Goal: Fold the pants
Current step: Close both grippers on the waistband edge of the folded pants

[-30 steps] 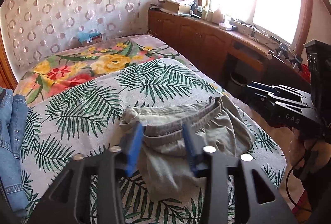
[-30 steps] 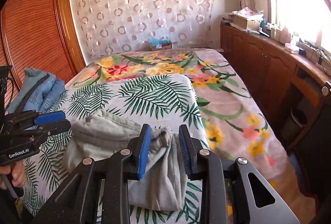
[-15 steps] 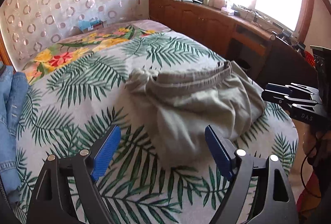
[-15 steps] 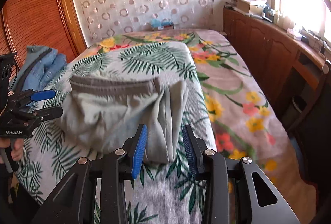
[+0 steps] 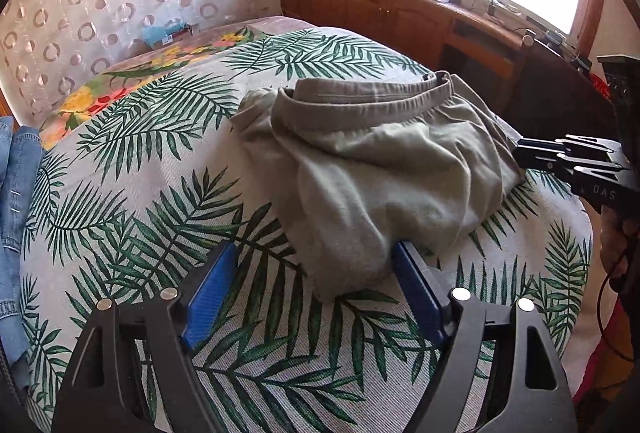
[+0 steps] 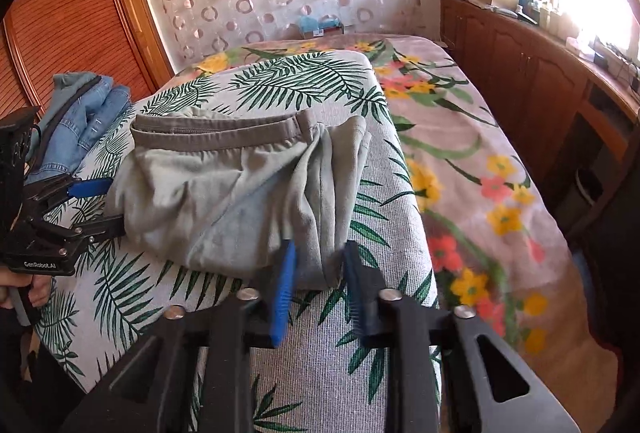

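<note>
Grey-green pants (image 5: pixel 380 169) lie in a folded bundle on the palm-leaf blanket (image 5: pixel 168 161), waistband on the far side. My left gripper (image 5: pixel 315 253) stands wide, its jaws starting to close. The bundle's near corner lies between the blue pads (image 5: pixel 212 293), unpressed. In the right wrist view the same gripper (image 6: pixel 100 207) straddles the left edge of the pants (image 6: pixel 224 189). My right gripper (image 6: pixel 320 265) is closing on the thick fold at the near right edge. Its blurred pads (image 6: pixel 285 273) touch the cloth. From the left wrist camera, this gripper (image 5: pixel 520 153) pinches the bundle's right edge.
Folded blue denim (image 6: pixel 80 105) lies at the blanket's left side. A floral bedcover (image 6: pixel 472 161) runs to the bed's right edge, with floor beyond. Wooden cabinets (image 6: pixel 520 65) line the window wall. A slatted wardrobe door (image 6: pixel 60 13) stands on the left.
The pants, hanging bunched between both grippers a second ago, now lie flat on the blanket. The left jaws opened wide and let go. Both grippers sank nearer the bed. The right jaws have narrowed.
</note>
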### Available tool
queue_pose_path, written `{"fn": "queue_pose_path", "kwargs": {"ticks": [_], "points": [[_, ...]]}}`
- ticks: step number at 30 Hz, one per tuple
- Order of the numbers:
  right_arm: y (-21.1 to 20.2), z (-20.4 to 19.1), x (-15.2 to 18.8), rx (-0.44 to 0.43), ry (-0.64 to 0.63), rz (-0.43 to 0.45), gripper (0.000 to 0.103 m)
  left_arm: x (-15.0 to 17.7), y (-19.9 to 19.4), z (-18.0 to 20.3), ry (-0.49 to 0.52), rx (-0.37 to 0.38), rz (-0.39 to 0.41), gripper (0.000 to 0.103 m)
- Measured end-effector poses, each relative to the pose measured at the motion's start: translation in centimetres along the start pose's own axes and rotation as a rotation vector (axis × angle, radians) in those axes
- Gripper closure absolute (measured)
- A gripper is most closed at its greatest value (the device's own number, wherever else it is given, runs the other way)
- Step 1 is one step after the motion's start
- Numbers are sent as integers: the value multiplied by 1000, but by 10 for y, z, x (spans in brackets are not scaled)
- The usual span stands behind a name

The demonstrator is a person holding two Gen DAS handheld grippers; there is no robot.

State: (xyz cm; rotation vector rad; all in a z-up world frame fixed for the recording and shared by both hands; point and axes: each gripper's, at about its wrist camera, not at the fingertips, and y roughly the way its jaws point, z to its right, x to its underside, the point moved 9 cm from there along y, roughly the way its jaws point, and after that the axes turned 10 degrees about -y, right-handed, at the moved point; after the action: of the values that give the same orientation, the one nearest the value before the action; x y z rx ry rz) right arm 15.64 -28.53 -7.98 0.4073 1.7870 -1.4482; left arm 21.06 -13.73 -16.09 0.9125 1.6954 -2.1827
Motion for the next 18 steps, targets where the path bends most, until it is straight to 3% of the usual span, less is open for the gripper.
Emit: {"fn": "queue_pose_path", "kwargs": {"ticks": [3,7,10,18], "points": [[-3,2,0,19,-12,19,100,1,2,-2,-13,11,-4,22],[-11,17,0,11,62,51,101,1,2,-3,-15,16,-1,22],[-9,22,4,44,55,35,103,1,3,-3,-16,16,0,22],[-16,13,-8,18,48,79,103,-7,-5,-6,-20,2,27,22]]}}
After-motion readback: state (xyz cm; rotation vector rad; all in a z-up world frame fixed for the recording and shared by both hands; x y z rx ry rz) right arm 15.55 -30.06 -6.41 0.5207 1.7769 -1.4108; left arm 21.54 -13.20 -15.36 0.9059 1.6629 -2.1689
